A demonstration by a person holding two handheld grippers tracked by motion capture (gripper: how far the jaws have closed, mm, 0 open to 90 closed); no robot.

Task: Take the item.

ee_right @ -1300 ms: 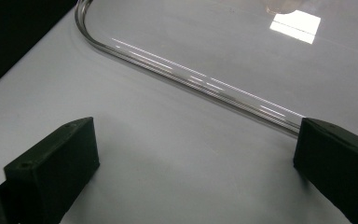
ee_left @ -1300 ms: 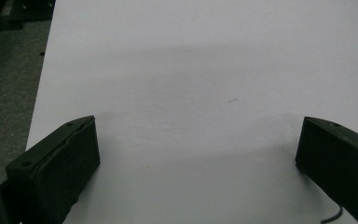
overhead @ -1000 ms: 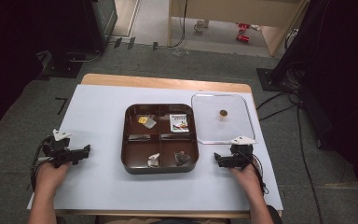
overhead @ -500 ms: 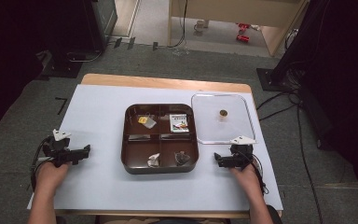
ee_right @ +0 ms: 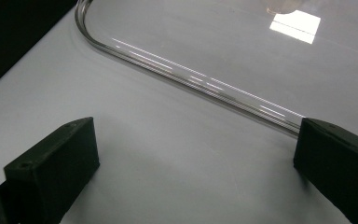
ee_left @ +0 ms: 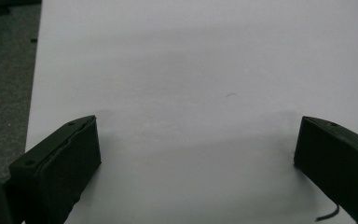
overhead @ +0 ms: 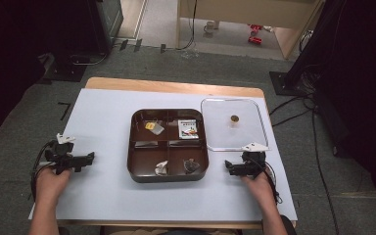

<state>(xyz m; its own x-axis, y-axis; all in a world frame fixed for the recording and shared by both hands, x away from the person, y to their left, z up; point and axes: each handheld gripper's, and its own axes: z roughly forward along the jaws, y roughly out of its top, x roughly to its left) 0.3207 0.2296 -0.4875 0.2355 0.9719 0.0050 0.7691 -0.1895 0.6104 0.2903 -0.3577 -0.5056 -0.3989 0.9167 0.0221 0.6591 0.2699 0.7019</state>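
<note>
The left gripper [overhead: 85, 159] is resting on the white table cover [overhead: 103, 117] at about 9 o'clock from the brown tray [overhead: 168, 174], well apart from it, with its jaws standing wide apart on nothing; the left gripper view is showing bare cover between them. The tray, with four compartments, is holding small packets. At the tray's 3 o'clock the clear lid [overhead: 254, 132] is lying flat, just beside it. The right gripper [overhead: 229, 169] is sitting at the lid's 6 o'clock, jaws spread and empty; the right gripper view is showing the lid's curved rim [ee_right: 191, 79] close ahead.
</note>
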